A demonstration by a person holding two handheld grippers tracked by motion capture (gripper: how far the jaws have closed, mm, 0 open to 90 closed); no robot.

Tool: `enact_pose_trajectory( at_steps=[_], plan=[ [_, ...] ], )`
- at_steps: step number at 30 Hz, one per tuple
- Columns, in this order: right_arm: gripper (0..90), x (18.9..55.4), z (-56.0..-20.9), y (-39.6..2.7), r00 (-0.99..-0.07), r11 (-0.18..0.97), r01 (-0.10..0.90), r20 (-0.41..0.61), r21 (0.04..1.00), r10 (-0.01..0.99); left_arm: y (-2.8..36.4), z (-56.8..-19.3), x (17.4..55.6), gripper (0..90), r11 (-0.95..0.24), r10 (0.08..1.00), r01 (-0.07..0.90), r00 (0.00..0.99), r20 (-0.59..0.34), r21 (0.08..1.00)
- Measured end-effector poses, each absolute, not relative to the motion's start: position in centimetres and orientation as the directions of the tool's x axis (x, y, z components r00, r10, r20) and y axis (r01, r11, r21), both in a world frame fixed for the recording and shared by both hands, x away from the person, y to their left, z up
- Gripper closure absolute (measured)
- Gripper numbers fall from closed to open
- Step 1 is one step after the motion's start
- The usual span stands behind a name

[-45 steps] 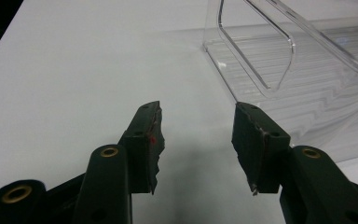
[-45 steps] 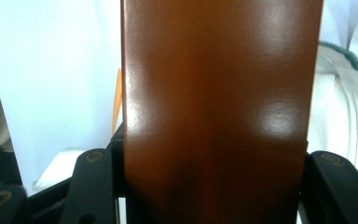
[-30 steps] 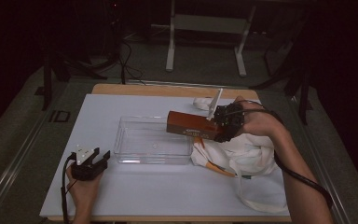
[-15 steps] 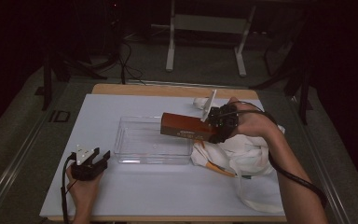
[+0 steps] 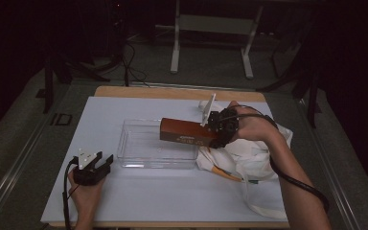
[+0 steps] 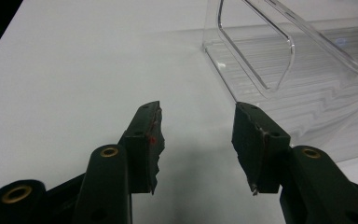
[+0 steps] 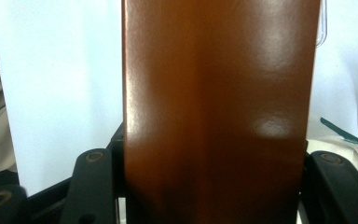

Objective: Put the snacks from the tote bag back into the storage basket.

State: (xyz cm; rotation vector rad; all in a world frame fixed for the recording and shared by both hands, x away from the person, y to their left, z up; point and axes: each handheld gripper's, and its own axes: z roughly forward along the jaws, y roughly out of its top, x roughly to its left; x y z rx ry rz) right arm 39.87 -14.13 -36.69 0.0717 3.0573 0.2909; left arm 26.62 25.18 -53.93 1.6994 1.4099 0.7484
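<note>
Clear plastic tray point(image 5: 155, 149) sits mid-desk point(image 5: 182, 201), with bare white surface open to its left and front. Against its right edge lies a white cloth bag point(image 5: 251, 158). Over the tray's right end, the right hand-held gripper point(image 5: 219, 128) clamps a glossy brown box point(image 5: 188, 132), long and rectangular. Near the front-left edge, the left hand-held gripper point(image 5: 104, 163) rests with jaws wide and empty.

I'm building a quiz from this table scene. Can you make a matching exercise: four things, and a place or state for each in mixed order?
1. brown box
2. clear tray
3. white bag
4. left gripper

a. open, holds nothing
b. crumpled on the table's right side
c. clamped in the right gripper
d. empty, mid-table

Pairs: 1-c, 2-d, 3-b, 4-a
</note>
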Motion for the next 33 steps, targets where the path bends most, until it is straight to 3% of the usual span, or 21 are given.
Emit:
enact_pose_trajectory(
  at_steps=[33],
  plan=[
    [43.1,39.9,-37.9,-12.2,-0.999,0.983,0.024,-0.041,0.183,0.032,25.2,-53.9,26.6,52.9,-0.07,0.977,0.511,0.208,-0.044,0.857]
  ],
)
